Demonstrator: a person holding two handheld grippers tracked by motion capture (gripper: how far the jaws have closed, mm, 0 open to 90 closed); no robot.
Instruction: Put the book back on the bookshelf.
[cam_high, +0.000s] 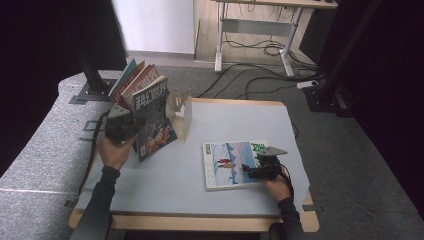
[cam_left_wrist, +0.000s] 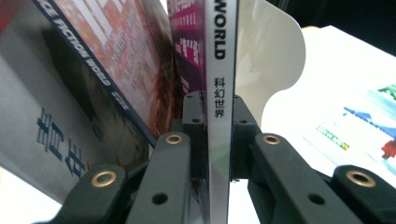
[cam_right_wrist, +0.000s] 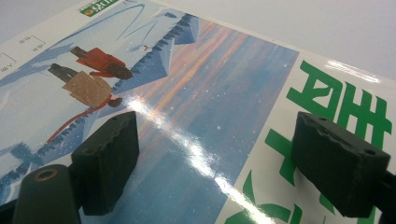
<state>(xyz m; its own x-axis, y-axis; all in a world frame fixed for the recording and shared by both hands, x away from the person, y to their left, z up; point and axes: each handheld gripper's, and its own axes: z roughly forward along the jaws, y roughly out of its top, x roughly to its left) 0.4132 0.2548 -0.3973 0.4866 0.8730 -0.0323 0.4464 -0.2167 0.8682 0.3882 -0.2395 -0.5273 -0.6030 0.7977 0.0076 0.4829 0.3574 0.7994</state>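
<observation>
My left gripper (cam_high: 134, 126) is shut on the spine edge of a dark-covered magazine (cam_high: 152, 117), which it holds upright at the table's left side. In the left gripper view both pads (cam_left_wrist: 194, 130) press that magazine's grey spine (cam_left_wrist: 219, 154), which carries printed characters. A second magazine (cam_high: 232, 164), with a snowy blue cover and green lettering, lies flat on the right half of the table. My right gripper (cam_high: 247, 170) hovers over its right part. In the right gripper view the right gripper (cam_right_wrist: 224, 163) stands open just above the glossy cover (cam_right_wrist: 201, 93), with nothing between the pads.
Several more magazines (cam_high: 132, 80) lean together at the back left behind the held one. A pale bookend stand (cam_high: 181, 112) rises just right of them. The grey table mat (cam_high: 165, 185) covers the wooden table. A desk frame and floor cables (cam_high: 260, 50) lie beyond.
</observation>
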